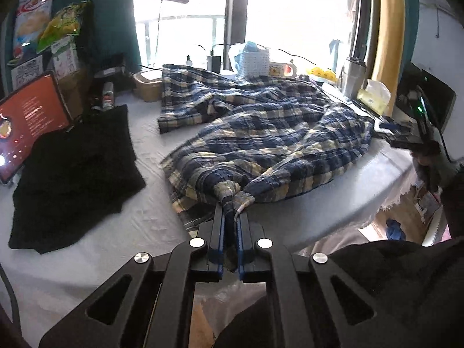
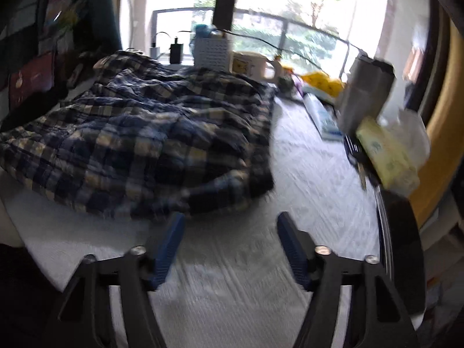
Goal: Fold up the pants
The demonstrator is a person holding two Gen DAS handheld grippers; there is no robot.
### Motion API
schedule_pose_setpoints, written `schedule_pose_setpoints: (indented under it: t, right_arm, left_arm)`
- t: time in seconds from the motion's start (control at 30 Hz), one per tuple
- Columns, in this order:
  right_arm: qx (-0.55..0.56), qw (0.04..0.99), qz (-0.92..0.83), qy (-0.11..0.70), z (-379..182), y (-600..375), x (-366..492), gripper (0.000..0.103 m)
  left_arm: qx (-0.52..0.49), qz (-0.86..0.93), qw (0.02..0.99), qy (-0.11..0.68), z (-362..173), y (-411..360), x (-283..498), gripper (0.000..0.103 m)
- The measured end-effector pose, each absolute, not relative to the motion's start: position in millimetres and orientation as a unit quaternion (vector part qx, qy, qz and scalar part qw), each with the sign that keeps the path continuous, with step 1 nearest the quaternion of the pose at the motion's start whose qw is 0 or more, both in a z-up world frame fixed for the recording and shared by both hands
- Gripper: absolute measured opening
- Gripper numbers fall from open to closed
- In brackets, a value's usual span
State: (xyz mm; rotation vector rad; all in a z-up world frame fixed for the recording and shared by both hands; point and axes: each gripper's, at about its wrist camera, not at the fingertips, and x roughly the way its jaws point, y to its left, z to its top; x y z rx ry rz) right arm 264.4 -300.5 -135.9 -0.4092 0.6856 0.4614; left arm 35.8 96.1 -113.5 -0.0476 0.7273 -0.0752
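Observation:
Blue and cream plaid pants [image 1: 261,133] lie crumpled on a white-covered table [image 1: 139,220]. My left gripper [image 1: 232,207] is shut on a bunched edge of the pants at their near side, and the cloth runs back between its blue pads. In the right wrist view the same pants [image 2: 145,133] fill the left and middle of the table [image 2: 304,174]. My right gripper [image 2: 230,217] stands open just in front of their near edge, with only bare table between its fingers [image 2: 171,246]. The right gripper also shows at the far right of the left wrist view, held by a hand [image 1: 426,156].
A black garment [image 1: 72,179] lies left of the pants beside a lit tablet [image 1: 26,121]. Snack bags [image 1: 49,23], boxes, a white basket [image 1: 255,61], a mug, a steel tumbler [image 2: 365,92] and a tissue pack [image 2: 385,156] crowd the back and right edges. The table's edge curves away at the right.

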Motion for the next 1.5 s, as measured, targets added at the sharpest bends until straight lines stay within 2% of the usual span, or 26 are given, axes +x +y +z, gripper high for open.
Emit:
schedule_pose_setpoints:
  t: [0.2, 0.27, 0.33, 0.57, 0.73, 0.87, 1.1, 1.17, 1.27, 1.3, 1.33, 1.5]
  right_arm:
    - [-0.197, 0.884, 0.231, 0.357, -142.6, -294.4, 297.4, 0.062]
    - [-0.179, 0.881, 0.237, 0.369, -144.4, -294.6, 302.1, 0.019]
    - [-0.171, 0.882, 0.231, 0.373, -142.1, -298.3, 299.4, 0.016]
    - [-0.213, 0.900, 0.153, 0.349, -110.7, -332.4, 257.9, 0.013]
    - [-0.215, 0.901, 0.116, 0.358, -99.3, -363.1, 230.6, 0.012]
    - [-0.193, 0.896, 0.118, 0.382, -113.1, -376.0, 227.1, 0.012]
    - [-0.199, 0.903, 0.144, 0.352, -104.2, -362.6, 211.8, 0.013]
    - [-0.201, 0.905, 0.152, 0.343, -98.9, -360.2, 210.4, 0.013]
    - [-0.212, 0.905, 0.155, 0.334, -95.0, -356.1, 208.2, 0.044]
    - [-0.214, 0.908, 0.157, 0.324, -93.8, -355.4, 205.4, 0.064]
    - [-0.215, 0.911, 0.161, 0.314, -92.2, -355.1, 202.2, 0.075]
    - [-0.266, 0.910, 0.159, 0.277, -96.1, -352.5, 187.1, 0.076]
  left_arm:
    - [-0.017, -0.082, 0.935, 0.345, -106.1, 89.0, 33.9, 0.005]
    - [-0.009, -0.099, 0.936, 0.336, -101.3, 85.3, 30.0, 0.005]
    - [-0.004, -0.118, 0.939, 0.324, -94.7, 81.6, 24.0, 0.005]
    - [-0.018, -0.180, 0.932, 0.315, -82.7, 72.3, 22.8, 0.005]
    - [-0.033, -0.216, 0.905, 0.365, -109.7, 66.8, 36.4, 0.005]
    - [-0.031, -0.199, 0.889, 0.412, -136.4, 68.8, 41.7, 0.005]
    - [-0.018, -0.187, 0.910, 0.368, -102.4, 81.7, 29.8, 0.005]
    - [-0.020, -0.175, 0.916, 0.360, -96.9, 86.4, 32.2, 0.005]
    - [-0.026, -0.156, 0.924, 0.347, -92.1, 95.1, 39.5, 0.005]
    - [-0.027, -0.149, 0.927, 0.344, -90.6, 97.5, 42.5, 0.005]
    - [-0.027, -0.143, 0.929, 0.342, -89.3, 99.5, 45.9, 0.005]
    - [-0.039, -0.118, 0.935, 0.333, -84.7, 108.5, 68.3, 0.005]
